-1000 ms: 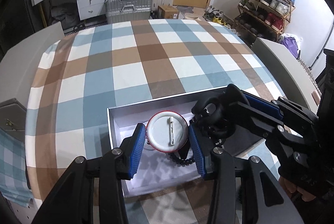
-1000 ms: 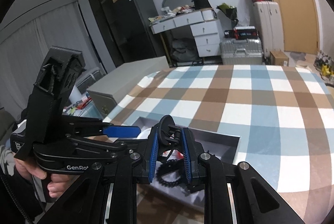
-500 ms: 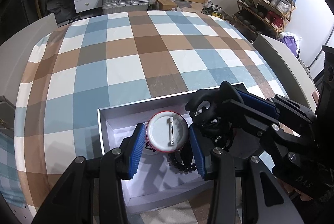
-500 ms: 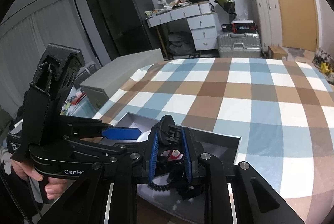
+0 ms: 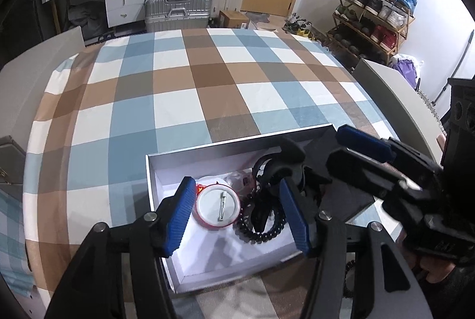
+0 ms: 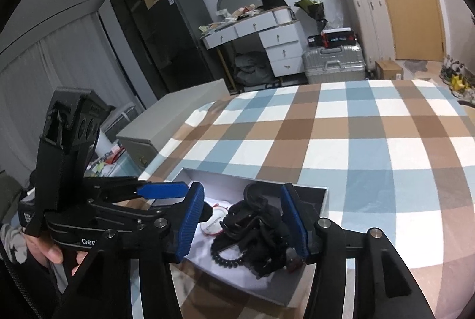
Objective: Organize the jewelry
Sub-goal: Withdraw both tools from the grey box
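Note:
A shallow white box (image 5: 166, 170) lies on the checked tablecloth near the front edge. In it lie a round white badge with a red rim (image 5: 217, 209), a black bead bracelet (image 5: 261, 233) and a black hair clip (image 6: 255, 218). My left gripper (image 5: 237, 215) hovers open over the box, its blue pads either side of the badge. My right gripper (image 6: 242, 222) is open over the clip and bracelet; it shows in the left wrist view (image 5: 320, 158) reaching in from the right.
The checked tablecloth (image 5: 207, 75) covers the table beyond the box. A grey cabinet (image 6: 172, 123) stands left of the table. Suitcases (image 5: 178, 10), a white desk and a shoe rack (image 5: 374, 13) stand further back.
Both grippers have opened: the left let go of the badge, the right let go of the black hair clip, which now lies in the box. The left gripper rose slightly.

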A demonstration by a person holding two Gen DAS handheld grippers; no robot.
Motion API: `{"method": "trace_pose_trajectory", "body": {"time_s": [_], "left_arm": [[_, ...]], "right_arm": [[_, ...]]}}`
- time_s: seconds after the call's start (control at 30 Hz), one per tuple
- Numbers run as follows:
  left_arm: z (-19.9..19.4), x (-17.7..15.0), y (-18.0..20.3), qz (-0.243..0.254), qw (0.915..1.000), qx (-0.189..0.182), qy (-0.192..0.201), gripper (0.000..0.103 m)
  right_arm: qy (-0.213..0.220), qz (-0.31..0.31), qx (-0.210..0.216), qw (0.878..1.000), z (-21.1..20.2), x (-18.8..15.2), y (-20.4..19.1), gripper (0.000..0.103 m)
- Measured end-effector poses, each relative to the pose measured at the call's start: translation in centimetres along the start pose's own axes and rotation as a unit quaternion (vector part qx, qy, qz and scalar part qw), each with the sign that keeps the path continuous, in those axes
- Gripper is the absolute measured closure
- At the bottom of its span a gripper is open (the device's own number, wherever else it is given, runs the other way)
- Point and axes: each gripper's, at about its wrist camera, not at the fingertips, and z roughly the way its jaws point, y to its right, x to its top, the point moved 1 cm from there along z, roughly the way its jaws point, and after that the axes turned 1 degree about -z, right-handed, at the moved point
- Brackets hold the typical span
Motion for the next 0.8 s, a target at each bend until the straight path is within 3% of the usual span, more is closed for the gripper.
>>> {"method": "trace_pose_trajectory", "body": {"time_s": [0.27,0.5,0.63,0.8], "left_arm": [[-1.0,-0.6,0.7,0.005,0.9999,0.011,0.007,0.049],[-3.0,-1.1,1.4,0.004,0.9992,0.016,0.037,0.049],[-3.7,-1.9,2.0,0.001,0.9987,0.02,0.048,0.038],[-4.5,-3.2,2.7,0.0,0.9975,0.025,0.066,0.036]], "right_arm": [[0.017,0.007,-0.013,1.0,-2.3,-0.2,-0.2,0.04],[0.028,0.011,-0.023,0.999,-4.5,-1.1,-0.3,0.034],[0.031,0.007,-0.026,0.999,-5.9,-1.7,-0.7,0.034],[0.032,-0.001,-0.033,0.999,-7.7,-3.1,-1.5,0.032]]}}
